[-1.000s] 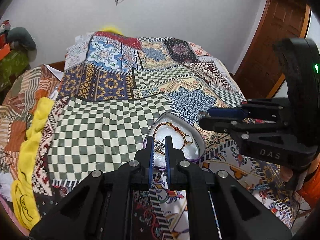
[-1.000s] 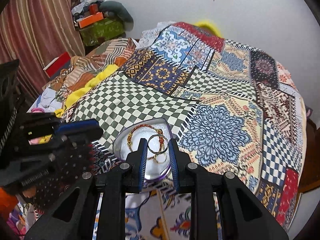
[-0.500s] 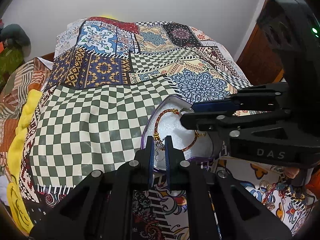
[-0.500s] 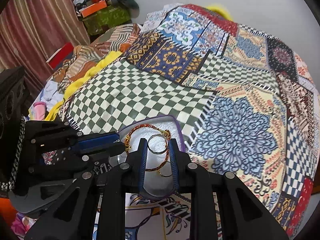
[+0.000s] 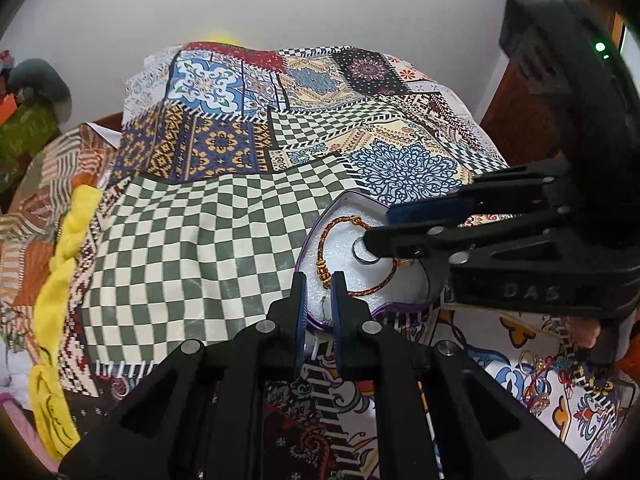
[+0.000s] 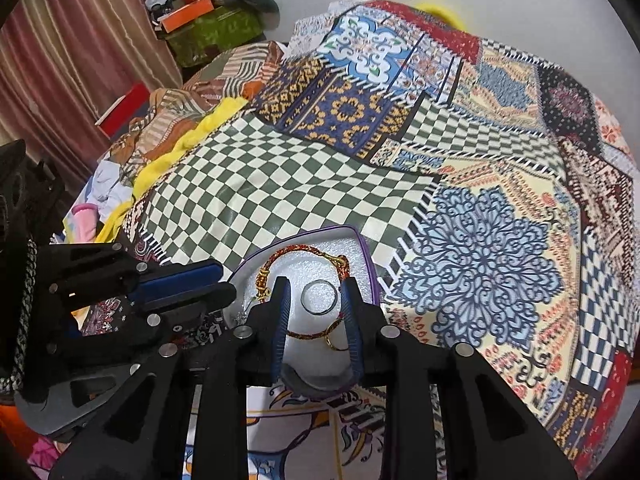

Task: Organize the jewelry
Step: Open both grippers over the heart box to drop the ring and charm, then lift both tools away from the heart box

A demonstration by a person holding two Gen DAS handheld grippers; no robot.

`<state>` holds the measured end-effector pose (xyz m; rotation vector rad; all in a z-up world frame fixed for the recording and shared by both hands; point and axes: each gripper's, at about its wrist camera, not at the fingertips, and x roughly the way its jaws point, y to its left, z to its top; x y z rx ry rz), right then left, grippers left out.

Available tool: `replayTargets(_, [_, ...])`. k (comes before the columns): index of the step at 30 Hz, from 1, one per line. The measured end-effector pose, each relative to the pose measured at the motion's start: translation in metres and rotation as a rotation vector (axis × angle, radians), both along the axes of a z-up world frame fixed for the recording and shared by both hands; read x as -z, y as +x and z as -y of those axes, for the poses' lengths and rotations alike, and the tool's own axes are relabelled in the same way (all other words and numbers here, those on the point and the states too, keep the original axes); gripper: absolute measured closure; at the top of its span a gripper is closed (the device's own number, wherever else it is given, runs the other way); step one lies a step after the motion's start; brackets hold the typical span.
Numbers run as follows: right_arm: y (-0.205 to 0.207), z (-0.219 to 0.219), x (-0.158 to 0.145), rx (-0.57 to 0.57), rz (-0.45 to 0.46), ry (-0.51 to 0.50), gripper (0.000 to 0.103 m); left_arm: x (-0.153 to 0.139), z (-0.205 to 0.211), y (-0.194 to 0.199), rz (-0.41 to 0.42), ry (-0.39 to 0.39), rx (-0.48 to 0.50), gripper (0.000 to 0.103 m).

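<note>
A heart-shaped box (image 5: 340,204) with a purple rim and white foam lining lies on the patchwork bedspread; it also shows in the right wrist view (image 6: 362,240). In it lie a red-and-gold braided bracelet (image 5: 332,226) (image 6: 304,250) and a silver ring (image 6: 319,297) (image 5: 362,258). My right gripper (image 6: 316,288) hovers over the box, open, with the ring lying free on the foam between its fingers. My left gripper (image 5: 319,280) stands at the box's near rim with its jaws nearly closed; a thin strand shows between them, but I cannot tell if it is pinched.
A small heap of loose rings and chains (image 5: 560,376) lies on the bedspread at the near right. A yellow cloth (image 5: 60,260) runs along the bed's left edge. Boxes and clothes (image 6: 200,20) are piled at the far left by the curtain.
The right gripper moved over the box, lowered and opened; the ring it held now lies on the foam. The left gripper came closer to the box rim.
</note>
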<state>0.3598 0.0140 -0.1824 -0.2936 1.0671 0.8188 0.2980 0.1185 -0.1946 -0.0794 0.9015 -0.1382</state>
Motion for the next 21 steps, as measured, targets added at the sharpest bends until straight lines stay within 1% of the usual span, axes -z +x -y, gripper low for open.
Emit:
replayTargets(4, [-0.012,0.006,-0.014,0.002,0.058,-0.013,0.079,-0.006,0.000,-0.009,-0.001,0.003,-0.009,0.085])
replayTargets(8, [-0.023,0.017,-0.026,0.010,0.071,-0.006,0.078,-0.015,0.001,-0.020,0.003,0.021,-0.028,0.079])
replayTargets(10, [-0.031,0.023,-0.031,0.017,0.092,-0.014,0.074,-0.019,0.002,-0.026,0.006,0.019,-0.034,0.076])
replayTargets(12, [-0.039,0.029,-0.036,0.027,0.117,-0.021,0.064,-0.025,0.003,-0.034,0.009,0.020,-0.039,0.073])
replayTargets(13, [-0.043,0.032,-0.039,0.032,0.127,-0.022,0.063,-0.028,0.005,-0.037,0.011,0.024,-0.041,0.072])
replayTargets(15, [-0.051,0.041,-0.046,0.043,0.137,-0.014,0.063,-0.033,0.008,-0.046,0.018,0.039,-0.047,0.066])
replayTargets(17, [-0.059,0.050,-0.053,0.056,0.137,0.000,0.063,-0.038,0.012,-0.055,0.025,0.054,-0.050,0.062])
replayTargets(21, [-0.075,0.066,-0.066,0.075,0.162,0.013,0.063,-0.047,0.020,-0.074,0.029,0.069,-0.037,0.062])
